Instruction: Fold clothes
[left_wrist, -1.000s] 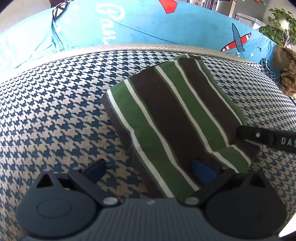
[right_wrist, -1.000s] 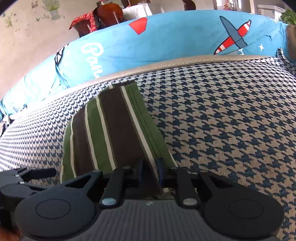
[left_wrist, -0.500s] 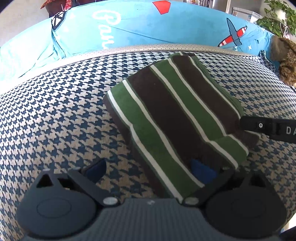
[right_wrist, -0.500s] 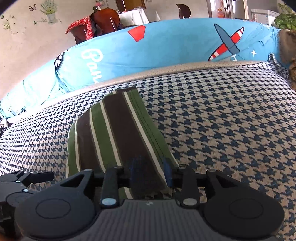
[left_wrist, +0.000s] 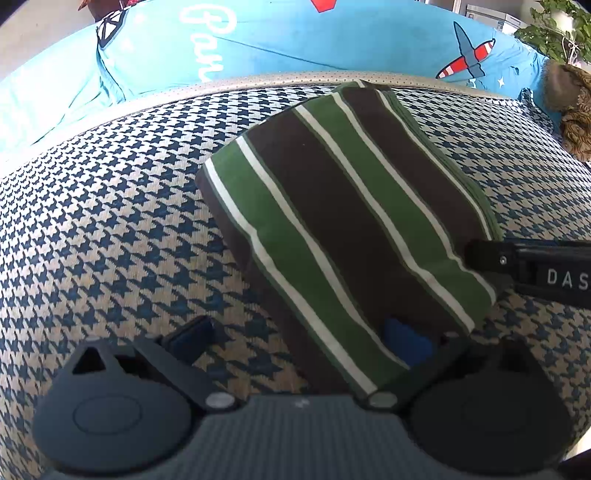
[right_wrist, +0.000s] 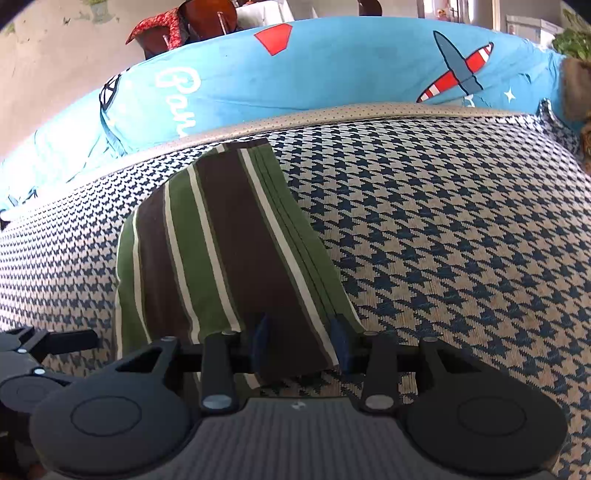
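A folded garment (left_wrist: 343, 221) with green, brown and white stripes lies on the houndstooth cover (left_wrist: 110, 229). My left gripper (left_wrist: 297, 339) is open wide at the garment's near end. Its left finger (left_wrist: 188, 332) rests on the bare cover, and its right blue pad (left_wrist: 406, 343) sits against the cloth's near edge. In the right wrist view the garment (right_wrist: 221, 251) runs away from my right gripper (right_wrist: 300, 341). Its jaws are opening, with the cloth's near right corner loose between the blue pads (right_wrist: 260, 338).
A bright blue cushion (right_wrist: 314, 74) with plane prints and white lettering runs along the far edge of the houndstooth cover (right_wrist: 461, 240). A potted plant (left_wrist: 561, 33) and a brown furry thing (left_wrist: 576, 110) stand at the far right. The left gripper's body (right_wrist: 33, 354) shows at the lower left.
The right gripper's jaws have spread apart, from pinching the garment's corner to standing off it. The left gripper stays open in the same place.
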